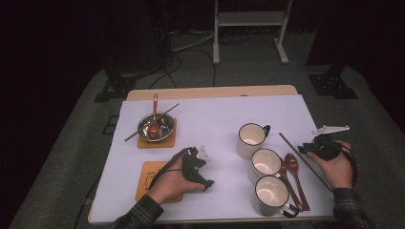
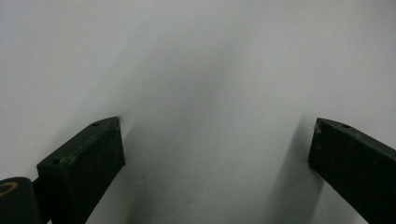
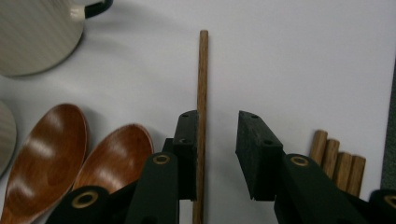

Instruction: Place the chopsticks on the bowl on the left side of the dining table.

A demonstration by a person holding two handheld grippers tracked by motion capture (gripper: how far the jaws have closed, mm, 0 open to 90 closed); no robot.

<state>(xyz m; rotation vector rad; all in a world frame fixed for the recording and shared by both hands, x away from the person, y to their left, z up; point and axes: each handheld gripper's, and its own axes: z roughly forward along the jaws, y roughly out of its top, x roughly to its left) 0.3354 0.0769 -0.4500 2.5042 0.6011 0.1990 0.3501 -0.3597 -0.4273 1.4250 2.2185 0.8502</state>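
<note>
R hand-held gripper straddles one wooden chopstick lying on the bench at its R edge, by the spoons; jaws part-open, L pad touching the stick, R pad apart, so not yet clamped; prob. lining up a pick. L hand-held gripper rests wide open on bare cloth, holding nothing, likely waiting. Count: 3 mugs; 2 spoons beside them, 1 more in the steel bowl; 4 stick ends to the R; 2 coasters.

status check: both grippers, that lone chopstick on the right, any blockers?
Left gripper open, resting on white sheet. Right gripper open, chopstick between jaws against one pad, not clamped. Two wooden spoons close alongside.
</note>
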